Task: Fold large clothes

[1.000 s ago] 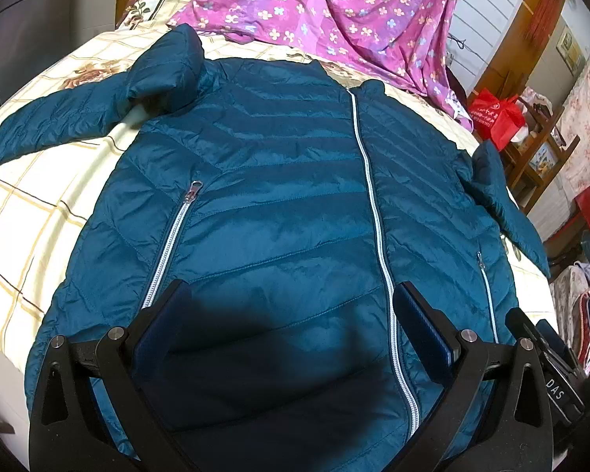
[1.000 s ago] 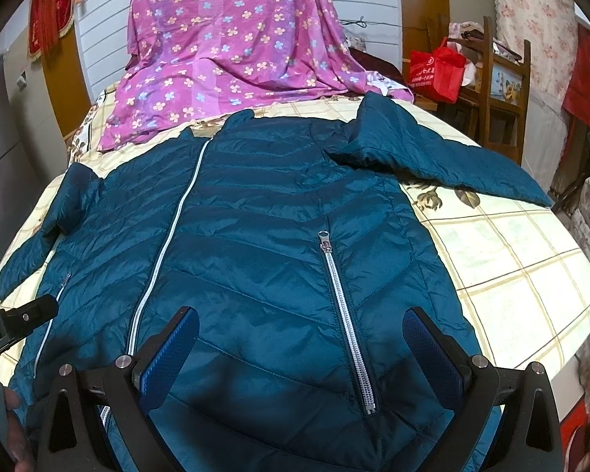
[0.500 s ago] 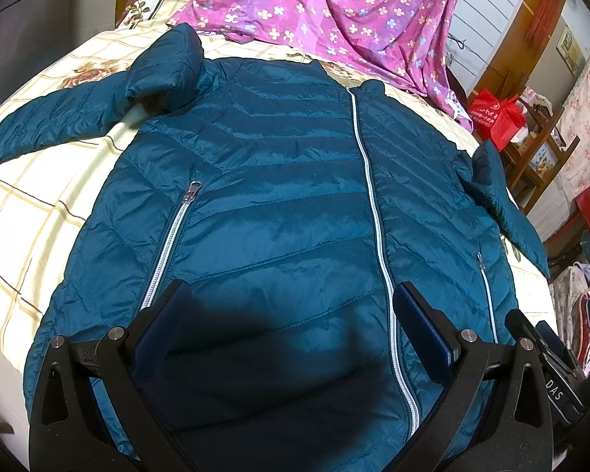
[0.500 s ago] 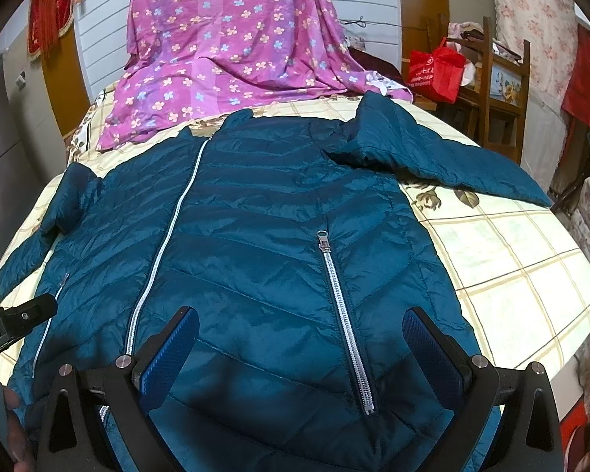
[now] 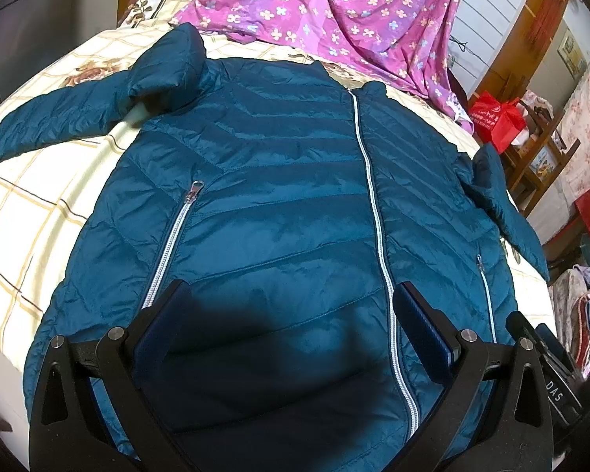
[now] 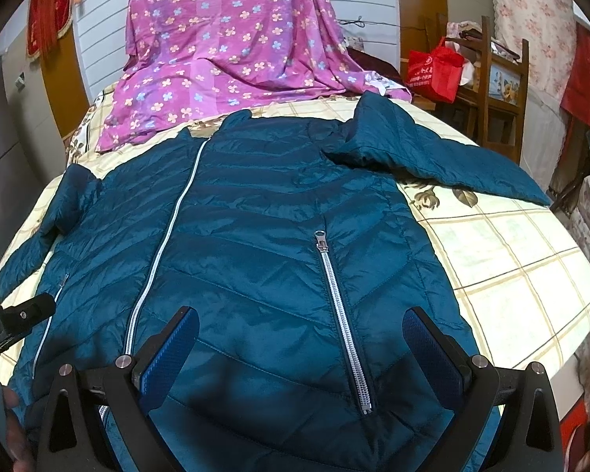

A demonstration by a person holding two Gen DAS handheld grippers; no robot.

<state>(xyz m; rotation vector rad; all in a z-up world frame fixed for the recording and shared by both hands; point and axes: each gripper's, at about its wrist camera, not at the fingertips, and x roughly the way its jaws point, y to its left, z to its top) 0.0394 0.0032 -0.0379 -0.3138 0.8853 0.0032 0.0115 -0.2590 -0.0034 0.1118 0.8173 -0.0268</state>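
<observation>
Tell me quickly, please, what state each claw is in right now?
Left claw: open, holding nothing, above the jacket.
Right claw: open, holding nothing, above the same jacket.

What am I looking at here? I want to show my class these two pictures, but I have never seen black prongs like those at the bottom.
Those prongs belong to two hand-held grasping tools; a person holds one in each hand. A small wide-angle camera on each looks forward along its fingers, which bends the picture. One picture is from the left tool, the other from the right tool. Both are open and hold nothing. Before them a teal puffer jacket lies front up on a checked bedspread, zipped, sleeves spread out to the sides. A purple flowered sheet is draped behind it.
</observation>
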